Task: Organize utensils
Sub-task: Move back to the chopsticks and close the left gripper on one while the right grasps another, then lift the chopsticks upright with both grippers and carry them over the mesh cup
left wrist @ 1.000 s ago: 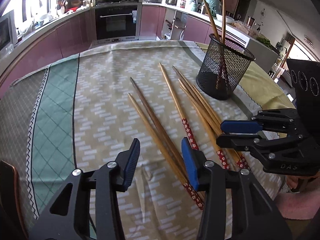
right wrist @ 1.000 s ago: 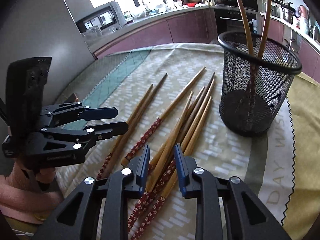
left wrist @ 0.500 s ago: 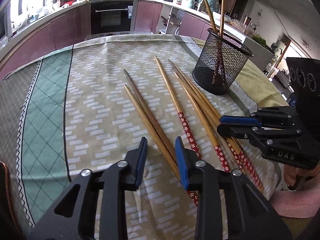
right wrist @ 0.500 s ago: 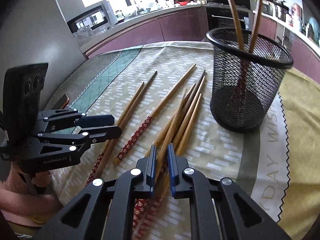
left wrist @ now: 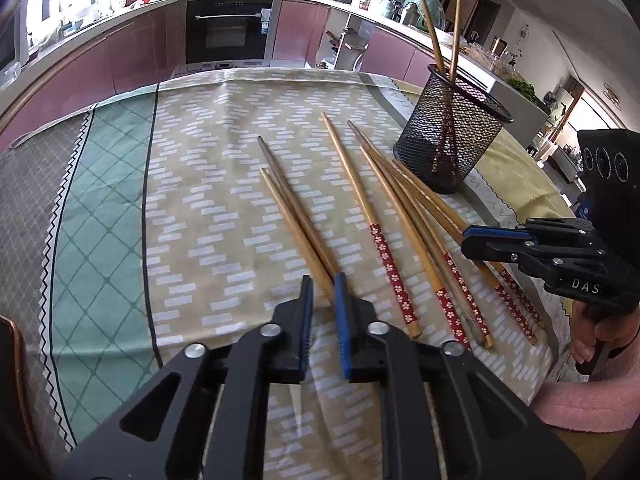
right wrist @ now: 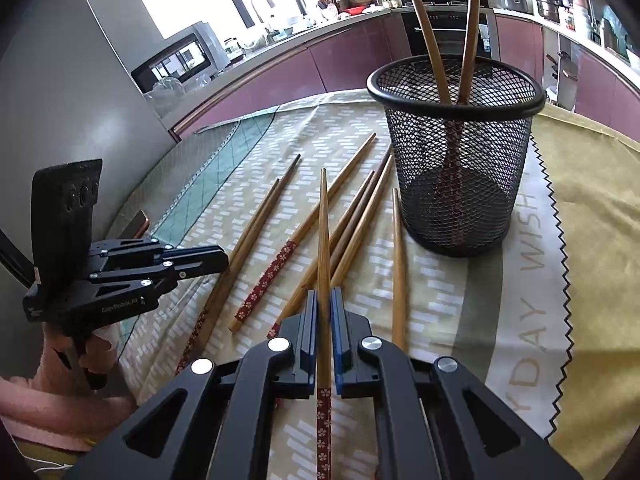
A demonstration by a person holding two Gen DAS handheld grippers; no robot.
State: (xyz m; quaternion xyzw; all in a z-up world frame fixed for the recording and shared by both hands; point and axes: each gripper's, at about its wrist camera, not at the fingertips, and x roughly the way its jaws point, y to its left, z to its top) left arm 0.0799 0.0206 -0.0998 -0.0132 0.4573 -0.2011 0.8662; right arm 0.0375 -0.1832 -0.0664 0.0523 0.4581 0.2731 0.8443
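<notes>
Chopstick (right wrist: 323, 240) of tan wood, red flowered end, clamped in right tongs (right wrist: 323, 312)

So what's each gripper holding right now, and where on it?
The right gripper pinches one chopstick just above its red flowered end. The left gripper is closing around two plain chopsticks, not yet gripping.

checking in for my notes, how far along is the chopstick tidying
Early on. Done: two chopsticks stand in the mesh holder. In hand: the right tongs are shut on one red-patterned chopstick, and the left tongs are closing around a pair of plain-looking chopsticks, not clearly pinched yet. Left: about five more loose chopsticks lie on the tablecloth beside the holder.
</notes>
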